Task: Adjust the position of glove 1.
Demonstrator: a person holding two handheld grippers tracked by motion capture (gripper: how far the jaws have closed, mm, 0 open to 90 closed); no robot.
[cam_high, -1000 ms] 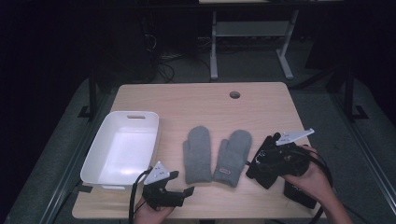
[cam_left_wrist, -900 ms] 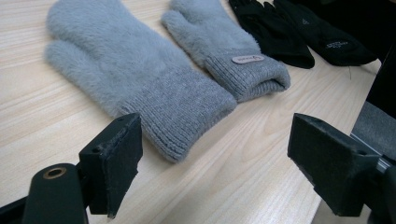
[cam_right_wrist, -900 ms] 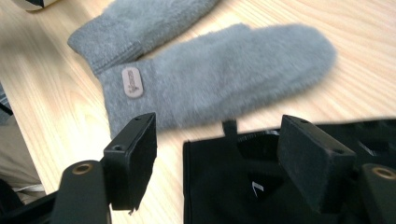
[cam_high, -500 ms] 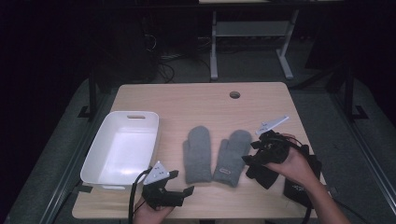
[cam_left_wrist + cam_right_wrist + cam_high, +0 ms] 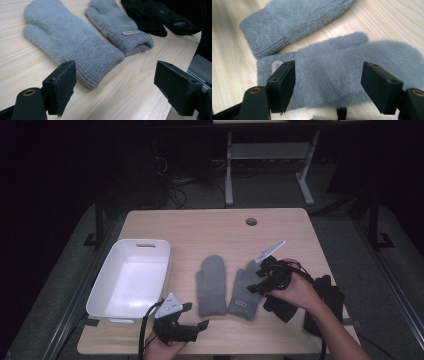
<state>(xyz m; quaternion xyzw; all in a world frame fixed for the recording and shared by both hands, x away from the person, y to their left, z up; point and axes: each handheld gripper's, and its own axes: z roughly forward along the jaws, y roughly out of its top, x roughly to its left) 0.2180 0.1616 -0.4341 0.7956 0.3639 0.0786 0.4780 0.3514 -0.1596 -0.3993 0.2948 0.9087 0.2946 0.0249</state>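
Note:
Two grey fuzzy mittens lie side by side mid-table, cuffs toward me: the left mitten [image 5: 212,285] [image 5: 72,42] [image 5: 294,22] and the right mitten [image 5: 241,292] [image 5: 117,25] [image 5: 337,72], which has a small label on its cuff. My right gripper [image 5: 256,281] [image 5: 329,85] hangs open just above the right mitten, jaws straddling its body near the cuff. Near the front edge, my left gripper [image 5: 196,316] [image 5: 117,85] rests open and empty, pointing at the left mitten's cuff, a short way from it.
A white empty tray [image 5: 102,292] stands at the left of the table. Black gloves [image 5: 327,295] [image 5: 155,17] lie at the right, partly under the right hand. A cable hole [image 5: 251,221] sits near the far edge.
The right gripper has swung left and dropped from beside the black gloves to just over the right mitten. The left gripper has stayed put.

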